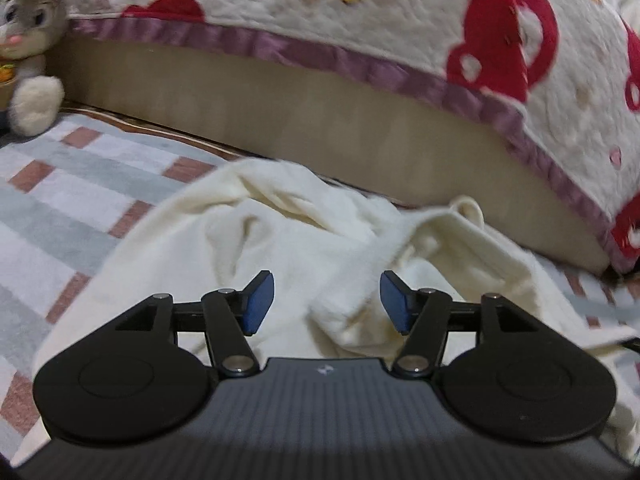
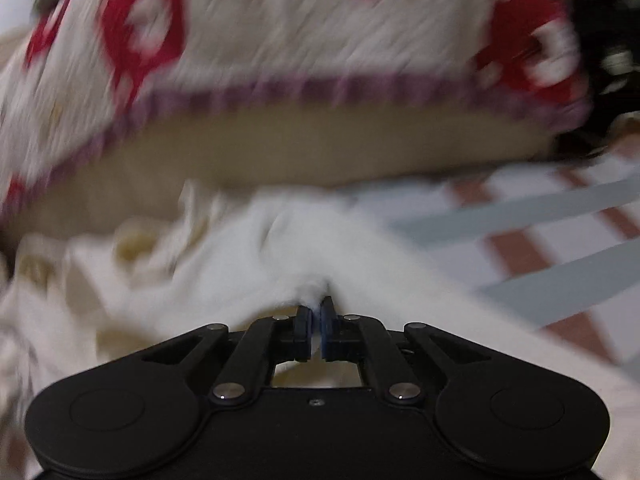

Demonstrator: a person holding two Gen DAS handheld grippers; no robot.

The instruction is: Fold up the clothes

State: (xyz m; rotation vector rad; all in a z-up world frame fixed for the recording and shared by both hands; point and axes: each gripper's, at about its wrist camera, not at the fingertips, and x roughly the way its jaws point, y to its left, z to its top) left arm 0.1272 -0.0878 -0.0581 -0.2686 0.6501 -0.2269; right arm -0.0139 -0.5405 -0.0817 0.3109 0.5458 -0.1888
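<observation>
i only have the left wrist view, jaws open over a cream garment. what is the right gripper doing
Observer: The right gripper is shut on a pinch of the cream garment.
Operator: is that view sharp
Observer: No, it is blurred with motion; the blanket with red print is smeared.
Operator: anything at its far right
Observer: The checked bed sheet lies bare there, and something dark sits at the upper right corner; I cannot tell what.
</observation>
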